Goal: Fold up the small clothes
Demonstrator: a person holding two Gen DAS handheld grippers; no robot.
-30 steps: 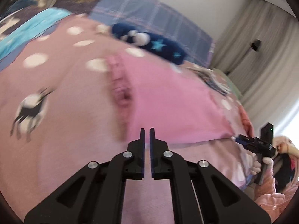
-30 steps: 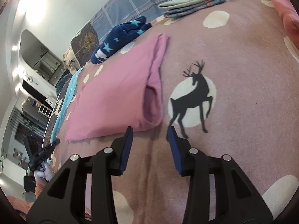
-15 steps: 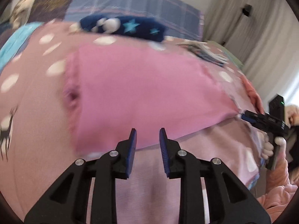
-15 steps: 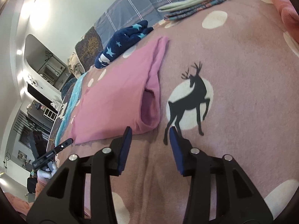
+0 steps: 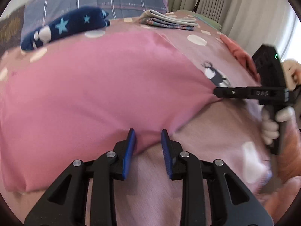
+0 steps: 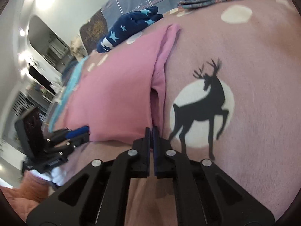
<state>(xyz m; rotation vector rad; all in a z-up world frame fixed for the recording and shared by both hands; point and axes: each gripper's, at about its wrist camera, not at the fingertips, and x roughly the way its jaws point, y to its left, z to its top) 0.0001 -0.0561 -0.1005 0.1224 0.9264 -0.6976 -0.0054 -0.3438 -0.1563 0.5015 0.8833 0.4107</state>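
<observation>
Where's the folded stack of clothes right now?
In the left wrist view the folded stack lies at the far end of the bedspread, right of the navy star garment, beyond the pink garment.

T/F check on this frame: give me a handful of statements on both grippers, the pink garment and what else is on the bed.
1. The right gripper is shut on the near corner of the pink garment. True.
2. The left gripper is clamped on the garment. False: its jaws stand apart at the near hem, not pressing it.
3. The navy star-print garment lies on top of the pink one. False: it lies beyond it, by the pillow.
4. A folded stack sits at the far side of the bed. True.
5. The deer print is covered by the pink garment. False: it shows fully beside it.
</observation>
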